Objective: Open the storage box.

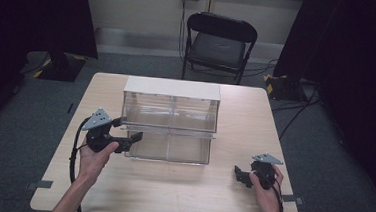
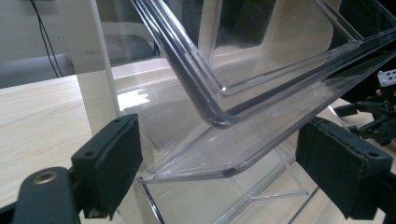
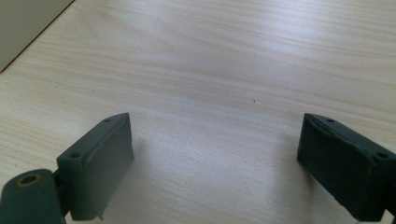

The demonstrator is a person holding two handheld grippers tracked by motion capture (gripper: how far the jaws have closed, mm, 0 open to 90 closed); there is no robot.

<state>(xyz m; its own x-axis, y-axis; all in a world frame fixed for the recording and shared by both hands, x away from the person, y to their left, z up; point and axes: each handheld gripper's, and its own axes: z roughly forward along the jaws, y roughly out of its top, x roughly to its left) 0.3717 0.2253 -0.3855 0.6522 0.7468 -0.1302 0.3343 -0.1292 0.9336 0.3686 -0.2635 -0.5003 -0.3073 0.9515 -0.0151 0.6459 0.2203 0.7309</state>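
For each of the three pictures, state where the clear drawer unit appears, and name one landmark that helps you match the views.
High view: the drawer unit stands mid-table, its lower drawer pulled out toward the person.
Left gripper view: its clear drawers cross the upper middle, between the open jaws.
Right gripper view: not identifiable; a pale edge at top left may be it.
Shared landmark: the wooden table.

The left hand (image 1: pixel 94 155) holds the left gripper (image 1: pixel 132 137) at about nine o'clock, its forearm entering from six o'clock. Its fingers (image 2: pixel 112 163) point toward three o'clock, spread wide apart. The right hand (image 1: pixel 266 184) holds the right gripper (image 1: pixel 237 175) at about four o'clock, low, its fingers (image 3: pixel 98 163) likewise spread wide, aimed toward nine o'clock.
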